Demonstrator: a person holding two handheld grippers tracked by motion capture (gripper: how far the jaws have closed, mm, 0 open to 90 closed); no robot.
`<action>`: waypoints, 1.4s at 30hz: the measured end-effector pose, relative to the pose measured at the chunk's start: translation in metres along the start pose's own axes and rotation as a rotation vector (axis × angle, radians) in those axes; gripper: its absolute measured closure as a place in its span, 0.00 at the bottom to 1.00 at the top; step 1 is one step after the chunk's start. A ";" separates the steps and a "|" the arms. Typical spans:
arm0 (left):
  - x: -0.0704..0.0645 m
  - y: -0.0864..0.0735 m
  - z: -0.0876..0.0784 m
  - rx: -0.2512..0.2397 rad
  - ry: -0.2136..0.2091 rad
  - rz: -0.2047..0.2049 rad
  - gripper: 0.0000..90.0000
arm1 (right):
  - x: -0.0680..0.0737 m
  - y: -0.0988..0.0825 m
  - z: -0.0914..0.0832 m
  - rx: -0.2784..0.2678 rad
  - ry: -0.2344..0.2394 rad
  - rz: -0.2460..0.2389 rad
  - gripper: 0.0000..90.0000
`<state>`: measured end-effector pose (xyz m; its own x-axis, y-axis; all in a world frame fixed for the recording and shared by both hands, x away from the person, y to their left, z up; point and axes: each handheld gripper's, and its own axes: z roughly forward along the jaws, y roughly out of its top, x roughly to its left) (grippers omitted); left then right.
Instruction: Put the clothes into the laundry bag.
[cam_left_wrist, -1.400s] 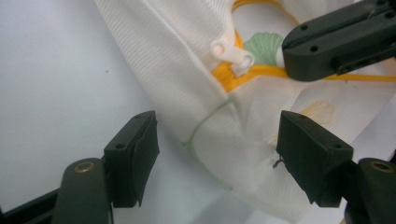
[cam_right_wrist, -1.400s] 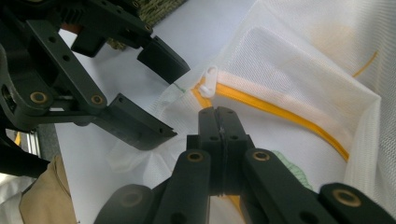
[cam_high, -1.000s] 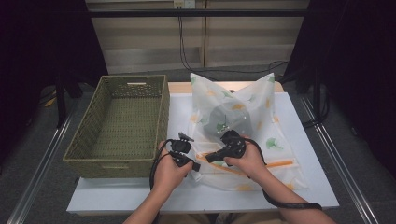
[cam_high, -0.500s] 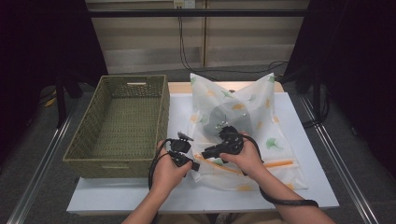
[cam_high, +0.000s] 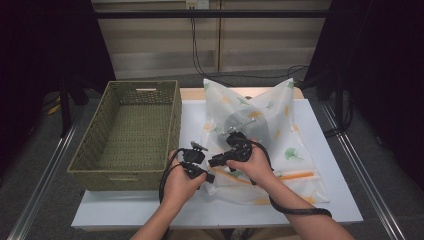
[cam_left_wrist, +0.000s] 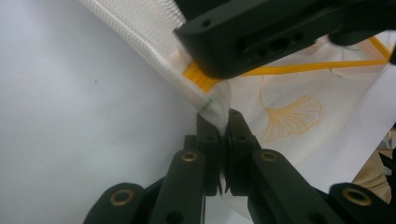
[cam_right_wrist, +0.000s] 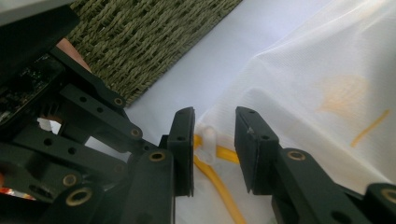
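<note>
Both hands have crept a touch closer together since a second ago, and the right hand-held gripper (cam_high: 220, 161) has swung its jaws toward the left one; otherwise the setup looks the same.

White desk (cam_high: 330, 200) takes up the middle. On its left side sits a big green woven basket (cam_high: 130, 132), nothing inside that I can see. Right of the basket, covering the middle and right of the desk, is a white mesh bag (cam_high: 280, 135) printed with orange and green leaves, with something dark and roundish bundled inside near the far end. The bag has an orange zipper (cam_high: 295, 176) running along its near edge.

Left hand-held gripper (cam_high: 207, 176) is at the bag's near left corner, just beside the basket. In the left gripper view its jaws are pinched together on the edge of the bag (cam_left_wrist: 280, 112) fabric, right by the orange zipper end (cam_left_wrist: 198, 77).

In the right gripper view, the right hand-held gripper (cam_right_wrist: 214, 149) has its jaws apart, with the small white zipper pull (cam_right_wrist: 208, 142) sitting in the gap between them, not clamped. Orange zipper (cam_right_wrist: 224, 191) tape runs under it, and the basket (cam_right_wrist: 154, 42) weave shows behind.
</note>
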<state>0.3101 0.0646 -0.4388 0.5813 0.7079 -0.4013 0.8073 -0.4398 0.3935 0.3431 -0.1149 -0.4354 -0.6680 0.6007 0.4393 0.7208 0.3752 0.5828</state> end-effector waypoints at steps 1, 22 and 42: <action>0.000 0.000 0.000 -0.001 0.000 0.000 0.96 | 0.000 0.000 0.002 0.003 0.001 0.002 0.77; 0.000 -0.001 -0.001 0.005 0.006 -0.003 0.95 | -0.007 -0.003 -0.006 -0.005 0.065 0.071 1.00; 0.001 -0.002 -0.002 0.004 -0.004 -0.001 0.95 | -0.008 -0.001 0.013 0.003 0.083 0.110 1.00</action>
<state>0.3090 0.0669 -0.4382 0.5807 0.7063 -0.4049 0.8083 -0.4410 0.3900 0.3497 -0.1113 -0.4484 -0.5981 0.5776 0.5555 0.7908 0.3127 0.5262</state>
